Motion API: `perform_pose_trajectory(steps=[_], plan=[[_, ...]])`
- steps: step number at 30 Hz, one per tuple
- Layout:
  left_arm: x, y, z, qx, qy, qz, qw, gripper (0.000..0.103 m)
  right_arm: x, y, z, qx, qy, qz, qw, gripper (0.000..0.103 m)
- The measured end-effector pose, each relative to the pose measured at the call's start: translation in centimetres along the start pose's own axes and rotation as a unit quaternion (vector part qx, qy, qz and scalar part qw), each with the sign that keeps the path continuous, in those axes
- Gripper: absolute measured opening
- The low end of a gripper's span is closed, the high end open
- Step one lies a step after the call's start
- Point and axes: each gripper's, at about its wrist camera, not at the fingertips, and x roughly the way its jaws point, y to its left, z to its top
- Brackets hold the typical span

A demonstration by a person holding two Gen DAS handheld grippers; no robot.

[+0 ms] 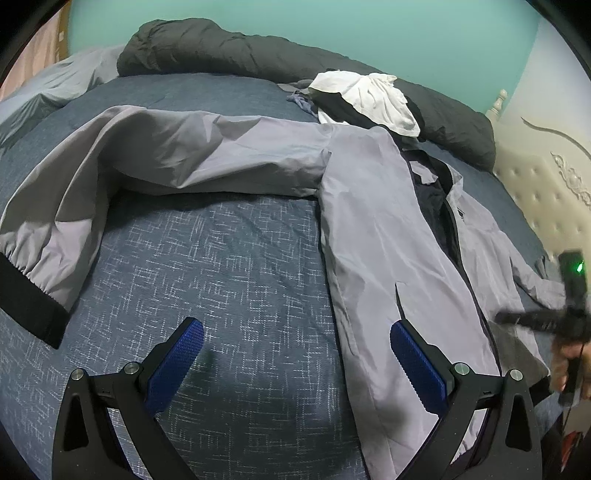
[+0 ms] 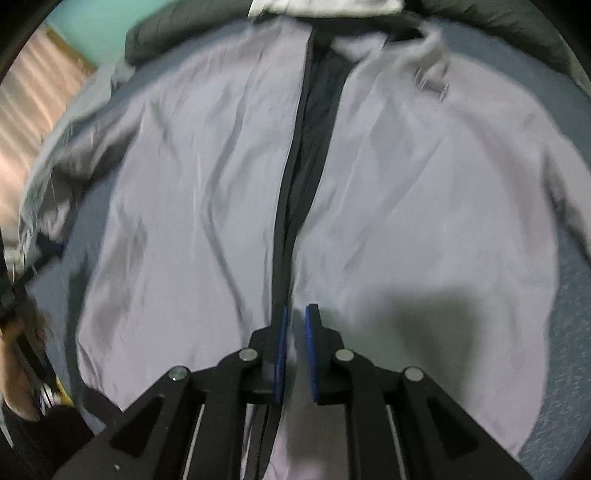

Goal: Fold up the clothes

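Note:
A light grey-lilac zip jacket lies face up on the bed, front open along its dark zipper. Its left sleeve stretches out to the left and ends in a black cuff. My left gripper is open and empty above the blue sheet, left of the jacket's body; its right finger overlaps the jacket's edge. My right gripper is nearly shut, with jacket fabric between its blue pads at the hem beside the zipper. The right gripper also shows blurred at the right of the left wrist view.
The bed has a blue patterned sheet. A dark grey duvet lies rolled along the far side. A pile of white and black clothes sits by the jacket's collar. A cream tufted headboard stands to the right. The wall is teal.

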Motion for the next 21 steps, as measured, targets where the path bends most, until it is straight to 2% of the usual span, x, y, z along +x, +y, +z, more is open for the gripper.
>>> perform_pose_trajectory(steps=[2,6,7,9,11,13,17,19,21], plan=[[0.0,0.1,0.0,-0.001,0.000,0.000,1.0000,0.103,1.4,0.3,-1.0,-0.015,0.025,-0.014,0.999,0.010],[0.0,0.2,0.0,-0.002,0.000,-0.001,1.0000,0.103,1.7,0.1,-1.9,-0.016,0.040,0.001,0.999,0.010],[0.1,0.2,0.0,-0.002,0.000,-0.001,1.0000,0.103,1.4,0.1,-2.0,-0.020,0.039,0.001,0.999,0.010],[0.0,0.2,0.0,-0.003,0.000,-0.001,1.0000,0.103,-0.2,-0.1,-1.7,-0.015,0.009,-0.005,1.000,0.010],[0.0,0.3,0.1,-0.004,-0.001,-0.001,1.0000,0.103,-1.1,-0.6,-1.3,0.007,-0.007,0.013,1.000,0.010],[0.0,0.2,0.0,-0.002,0.000,0.000,1.0000,0.103,-0.9,-0.4,-1.0,0.006,0.000,0.018,1.000,0.010],[0.0,0.2,0.0,-0.002,0.000,0.001,1.0000,0.103,1.1,0.9,-1.5,-0.031,0.042,-0.006,0.999,0.010],[-0.1,0.3,0.0,-0.002,0.000,-0.001,1.0000,0.103,1.0,0.4,-1.4,-0.013,0.033,0.005,0.999,0.010],[-0.1,0.3,0.0,-0.001,-0.002,-0.002,1.0000,0.103,-0.3,-0.5,-1.0,0.015,0.006,0.026,1.000,0.010]])
